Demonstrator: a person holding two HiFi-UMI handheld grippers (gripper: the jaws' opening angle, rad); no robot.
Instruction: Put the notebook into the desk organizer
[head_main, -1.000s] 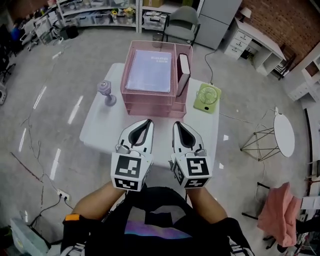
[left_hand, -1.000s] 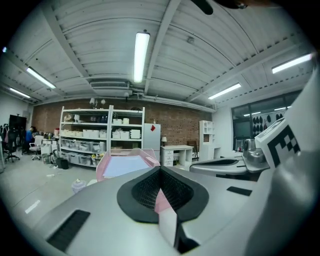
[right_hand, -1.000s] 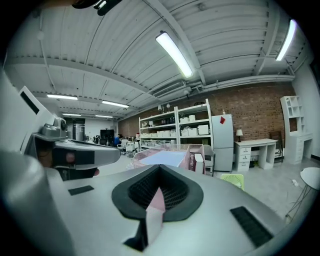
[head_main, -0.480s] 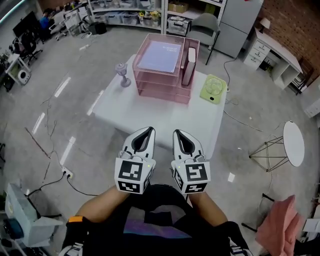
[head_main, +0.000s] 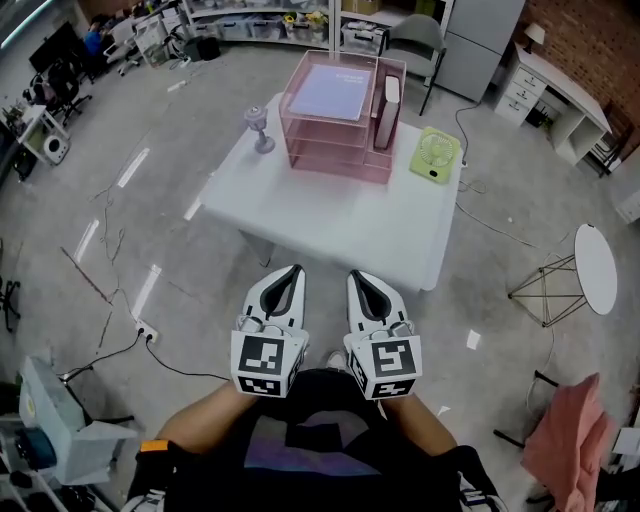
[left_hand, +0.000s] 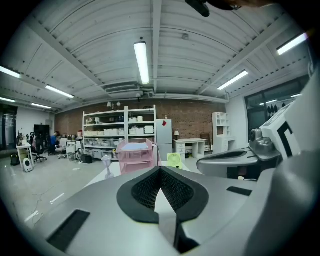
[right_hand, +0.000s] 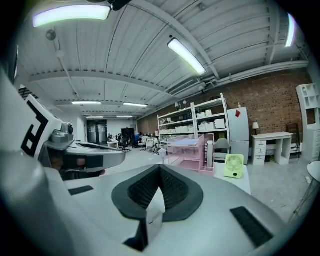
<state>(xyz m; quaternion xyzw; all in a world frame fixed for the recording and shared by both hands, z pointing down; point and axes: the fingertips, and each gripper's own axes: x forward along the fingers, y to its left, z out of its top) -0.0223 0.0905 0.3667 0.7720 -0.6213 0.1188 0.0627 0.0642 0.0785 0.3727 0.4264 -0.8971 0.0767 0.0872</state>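
Note:
The pink mesh desk organizer (head_main: 335, 145) stands at the far side of the white table (head_main: 340, 225). A book-like notebook (head_main: 386, 108) stands upright in its right side slot. A lavender pad (head_main: 333, 90) lies flat in the top tray. My left gripper (head_main: 291, 272) and right gripper (head_main: 357, 277) hang side by side close to my body, well short of the table, both shut and empty. In the left gripper view the organizer (left_hand: 134, 159) shows far beyond the shut jaws. The right gripper view also has the organizer (right_hand: 192, 154) in the distance.
A green desk fan (head_main: 435, 157) lies right of the organizer, and a small lavender dumbbell (head_main: 259, 128) stands left of it. Bare concrete floor separates me from the table. A white round side table (head_main: 594, 270) and a wire stool (head_main: 545, 292) stand to the right.
The table and organizer have drawn farther away and higher in the head view as I backed off. Both grippers stay shut and together near my body.

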